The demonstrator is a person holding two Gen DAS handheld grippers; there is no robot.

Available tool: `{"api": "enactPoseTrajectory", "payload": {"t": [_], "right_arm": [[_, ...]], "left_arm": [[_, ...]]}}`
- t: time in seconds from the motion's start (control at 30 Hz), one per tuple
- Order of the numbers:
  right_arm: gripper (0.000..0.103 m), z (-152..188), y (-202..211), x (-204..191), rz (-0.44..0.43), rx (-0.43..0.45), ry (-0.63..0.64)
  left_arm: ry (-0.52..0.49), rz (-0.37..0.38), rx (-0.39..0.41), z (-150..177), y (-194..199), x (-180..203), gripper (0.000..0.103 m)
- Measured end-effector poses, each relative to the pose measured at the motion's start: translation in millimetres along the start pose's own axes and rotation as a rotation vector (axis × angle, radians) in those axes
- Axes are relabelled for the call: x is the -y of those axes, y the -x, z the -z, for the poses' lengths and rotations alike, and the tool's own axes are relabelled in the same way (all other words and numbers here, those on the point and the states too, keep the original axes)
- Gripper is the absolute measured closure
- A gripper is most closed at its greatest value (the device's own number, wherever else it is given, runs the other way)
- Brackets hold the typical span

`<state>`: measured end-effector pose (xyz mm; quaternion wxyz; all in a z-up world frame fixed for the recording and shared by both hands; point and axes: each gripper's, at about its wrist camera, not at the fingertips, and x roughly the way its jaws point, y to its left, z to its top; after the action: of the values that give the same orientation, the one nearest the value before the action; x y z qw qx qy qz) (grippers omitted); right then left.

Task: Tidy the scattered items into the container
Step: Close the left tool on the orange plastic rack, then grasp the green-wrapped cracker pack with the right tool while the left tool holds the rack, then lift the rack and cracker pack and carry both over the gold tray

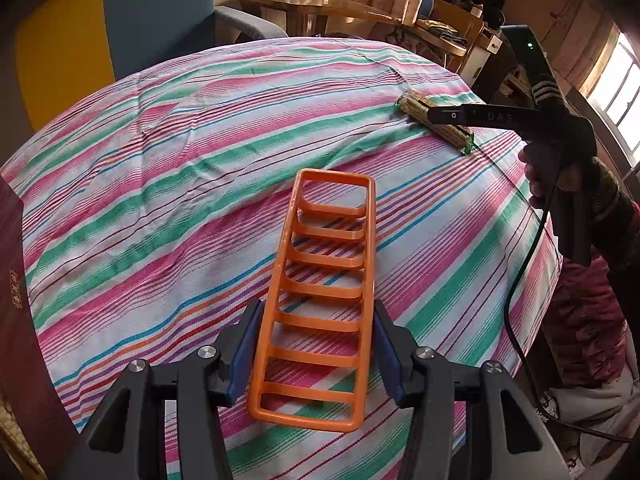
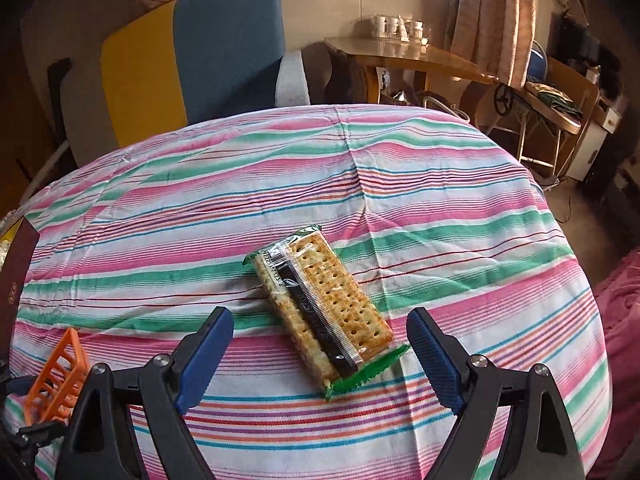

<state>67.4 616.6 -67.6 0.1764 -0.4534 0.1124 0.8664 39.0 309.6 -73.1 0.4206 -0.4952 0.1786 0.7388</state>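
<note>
the left gripper [image 1: 316,354] brackets the long orange plastic ladder-shaped rack [image 1: 324,284], its blue ribbed pads against or just beside the side rails; whether they press cannot be told. the slotted rack looks lifted at an angle off the pink, green and white striped tablecloth [image 1: 160,184], probably steadied as the container. the right gripper [image 2: 320,354] hangs over the clear-wrapped pack of square crackers [image 2: 322,304], fingers wide apart, straddling its near, green-crimped end without touching. the pack lies flat and diagonal, its wrapper glossy, likely slippery.
</note>
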Motion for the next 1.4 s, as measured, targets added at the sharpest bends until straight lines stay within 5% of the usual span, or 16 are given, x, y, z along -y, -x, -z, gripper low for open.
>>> {"api": "enactPoseTrajectory", "payload": {"t": [0.2,0.37,1.07,1.4], "right_arm": [[0.017,-1,-21,-3,0.009,-0.087,0.041],[0.051,8,-9,-9,0.022,-0.084,0.004],[0.051,125,73,-150,-0.188,-0.055,-0.056],[0.040,147,87,-167,-0.233,-0.030,-0.065]], "left_arm": [[0.011,-0.007,0.008,6,6,-4,0.050],[0.018,-0.028,0.017,13,11,-8,0.050],[0.096,-0.055,0.060,73,44,-35,0.050],[0.114,-0.011,0.086,79,56,-48,0.043]]}}
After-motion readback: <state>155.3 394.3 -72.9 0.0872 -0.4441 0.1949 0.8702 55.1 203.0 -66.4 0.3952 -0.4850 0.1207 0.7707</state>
